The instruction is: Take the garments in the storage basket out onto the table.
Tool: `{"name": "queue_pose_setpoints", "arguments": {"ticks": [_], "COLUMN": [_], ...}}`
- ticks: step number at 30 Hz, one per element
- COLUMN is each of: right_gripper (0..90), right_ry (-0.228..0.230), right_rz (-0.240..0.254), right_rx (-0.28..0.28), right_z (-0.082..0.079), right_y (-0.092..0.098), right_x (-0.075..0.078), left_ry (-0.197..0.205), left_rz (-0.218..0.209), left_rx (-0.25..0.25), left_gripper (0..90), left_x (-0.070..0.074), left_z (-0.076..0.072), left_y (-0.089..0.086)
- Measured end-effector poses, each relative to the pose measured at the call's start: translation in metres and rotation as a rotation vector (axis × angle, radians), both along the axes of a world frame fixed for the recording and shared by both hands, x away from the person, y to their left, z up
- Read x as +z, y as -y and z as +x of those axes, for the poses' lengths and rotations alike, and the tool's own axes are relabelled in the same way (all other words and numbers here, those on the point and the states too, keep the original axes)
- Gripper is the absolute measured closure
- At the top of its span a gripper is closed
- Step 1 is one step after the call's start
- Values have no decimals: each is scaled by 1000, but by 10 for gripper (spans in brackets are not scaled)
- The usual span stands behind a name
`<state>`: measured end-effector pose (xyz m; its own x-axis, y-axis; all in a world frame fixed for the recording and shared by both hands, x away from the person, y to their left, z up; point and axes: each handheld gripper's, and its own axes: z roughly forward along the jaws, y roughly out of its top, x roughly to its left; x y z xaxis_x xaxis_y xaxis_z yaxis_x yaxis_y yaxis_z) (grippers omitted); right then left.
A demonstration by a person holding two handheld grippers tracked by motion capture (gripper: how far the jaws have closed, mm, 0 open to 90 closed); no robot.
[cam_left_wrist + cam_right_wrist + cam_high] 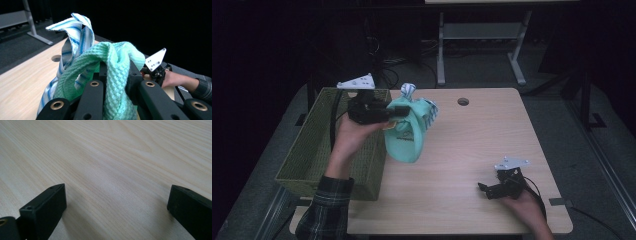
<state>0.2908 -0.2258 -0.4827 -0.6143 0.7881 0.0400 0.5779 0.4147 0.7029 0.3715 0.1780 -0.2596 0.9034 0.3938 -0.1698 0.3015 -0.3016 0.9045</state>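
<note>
My left gripper point(393, 113) is raised beside the basket's right rim and is shut on a mint green knitted cloth point(404, 140), which hangs down to the table. In the left gripper view the green cloth point(117, 57) is pinched between the black jaws. A white cloth with blue stripes point(75, 35) rises and drapes along with it; whether the jaws also pinch it is hidden. The striped cloth point(428, 114) sticks out on the far side of the green one. My right gripper point(492, 189) rests low near the table's front right, open over bare wood point(116, 202).
A green woven basket point(312, 145) stands along the left side of the wooden table point(472, 145). A round cable hole point(463, 101) lies near the far edge. A metal table frame point(482, 40) stands on the floor beyond.
</note>
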Motion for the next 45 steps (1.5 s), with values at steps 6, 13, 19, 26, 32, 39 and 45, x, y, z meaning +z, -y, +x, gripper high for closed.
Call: {"name": "queue_pose_setpoints", "arguments": {"ticks": [6,13,19,26,32,39,45], "right_gripper": [20,20,20,20,20,20,20], "right_ry": [0,-1,-2,-2,-2,-1,-1], "right_rz": [0,2,3,3,3,2,1], "right_rx": [0,-1,-2,-2,-2,-1,-1], "right_z": [0,0,0,0,0,0,0], "right_y": [0,0,0,0,0,0,0], "right_x": [0,0,0,0,0,0,0], "left_ry": [-5,-5,-26,-27,-49,-63,-58], "left_rz": [9,16,48,90,112,136,162], "left_rx": [-58,-98,-124,-153,-174,-200,-220], "left_gripper": [788,788,786,786,787,787,786], "left_x": [-12,-26,-44,-61,-79,-98,-111], "left_z": [0,-1,-2,-3,-3,-6,-6], "left_y": [23,44,62,82,95,108,117]}}
